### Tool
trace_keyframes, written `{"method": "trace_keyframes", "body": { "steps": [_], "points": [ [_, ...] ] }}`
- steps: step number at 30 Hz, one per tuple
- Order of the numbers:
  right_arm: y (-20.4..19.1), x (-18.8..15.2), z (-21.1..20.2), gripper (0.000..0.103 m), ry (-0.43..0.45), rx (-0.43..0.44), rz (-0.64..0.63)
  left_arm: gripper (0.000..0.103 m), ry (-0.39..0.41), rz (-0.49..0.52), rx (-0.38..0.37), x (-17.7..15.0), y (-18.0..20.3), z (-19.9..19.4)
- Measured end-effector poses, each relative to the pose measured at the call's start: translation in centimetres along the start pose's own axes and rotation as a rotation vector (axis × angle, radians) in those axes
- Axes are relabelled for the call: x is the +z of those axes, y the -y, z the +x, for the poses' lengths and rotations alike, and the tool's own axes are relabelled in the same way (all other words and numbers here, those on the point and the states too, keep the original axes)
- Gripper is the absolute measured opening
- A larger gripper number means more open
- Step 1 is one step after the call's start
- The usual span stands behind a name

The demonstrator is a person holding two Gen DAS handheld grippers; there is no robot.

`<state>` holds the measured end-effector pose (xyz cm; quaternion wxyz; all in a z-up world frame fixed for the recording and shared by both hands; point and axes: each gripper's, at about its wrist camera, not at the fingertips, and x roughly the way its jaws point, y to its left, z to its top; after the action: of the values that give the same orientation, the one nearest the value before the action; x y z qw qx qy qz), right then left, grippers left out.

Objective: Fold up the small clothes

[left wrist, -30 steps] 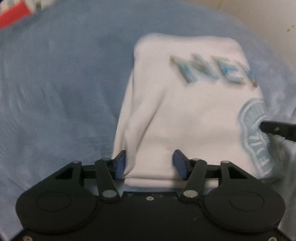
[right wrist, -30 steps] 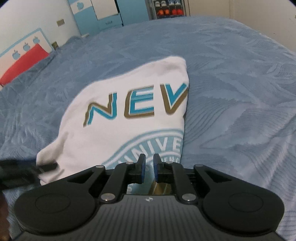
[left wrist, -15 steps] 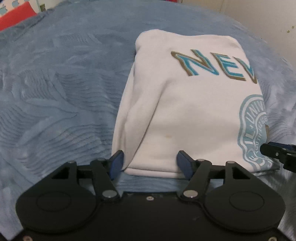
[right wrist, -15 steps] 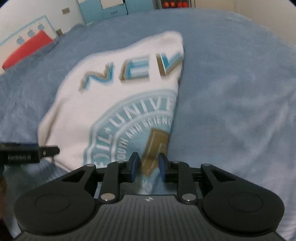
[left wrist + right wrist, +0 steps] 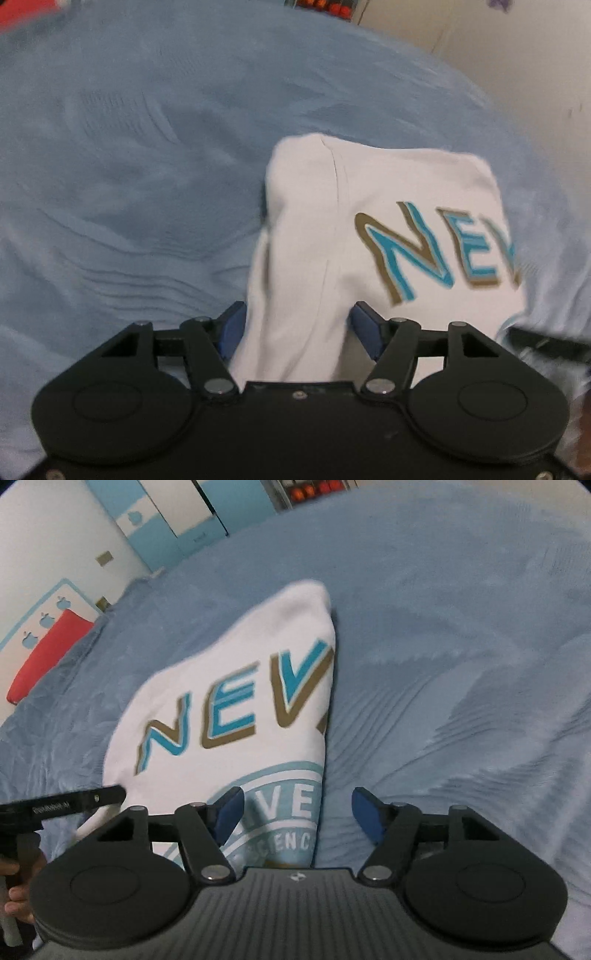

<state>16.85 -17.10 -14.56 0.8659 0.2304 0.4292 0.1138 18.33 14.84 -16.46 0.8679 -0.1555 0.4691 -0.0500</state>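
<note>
A white folded T-shirt (image 5: 369,206) with teal-and-gold "NEV" lettering and a pale blue round seal lies on the blue bedspread (image 5: 147,166). My left gripper (image 5: 297,328) stands wide over the shirt's left fold; cloth lies between its blue pads, and no squeeze shows. In the right wrist view the shirt (image 5: 229,664) runs under my right gripper (image 5: 297,808), whose jaws are opening. Its right edge and the seal lie between the pads, which are off the cloth. The left gripper's black finger (image 5: 74,801) shows at the shirt's left side.
The blue bedspread (image 5: 461,627) spreads all around the shirt. A red pillow (image 5: 48,653) lies at the far left by the wall. Blue-and-white cupboards (image 5: 166,517) stand behind the bed. A person's hand (image 5: 14,886) holds the left gripper's handle.
The right jaws went from nearly shut on the shirt's near edge to wide apart. The left jaws widened a little. Both grippers moved forward over the shirt, hiding its near hem.
</note>
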Motion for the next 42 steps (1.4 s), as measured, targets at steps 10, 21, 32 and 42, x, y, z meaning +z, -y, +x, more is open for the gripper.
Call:
{"method": "trace_keyframes", "body": {
  "steps": [10, 21, 32, 42],
  "points": [
    [-0.7, 2.3, 4.5, 0.099, -0.018, 0.079, 0.035, 0.079, -0.05, -0.153, -0.096, 1.9, -1.5, 4.7],
    [-1.5, 4.4, 0.8, 0.022, 0.037, 0.144, 0.018, 0.018, 0.1, -0.091, -0.107, 0.1, 1.5, 0.1],
    [-4.0, 7.5, -7.1, 0.021, 0.146, 0.204, -0.105, 0.017, 0.233, -0.066, -0.19, -0.5, 6.0, -7.1],
    [3.6, 8.1, -14.0, 0.021, 0.206, 0.091, -0.062, 0.017, 0.263, -0.007, -0.32, -2.1, 16.9, -6.0]
  ]
}}
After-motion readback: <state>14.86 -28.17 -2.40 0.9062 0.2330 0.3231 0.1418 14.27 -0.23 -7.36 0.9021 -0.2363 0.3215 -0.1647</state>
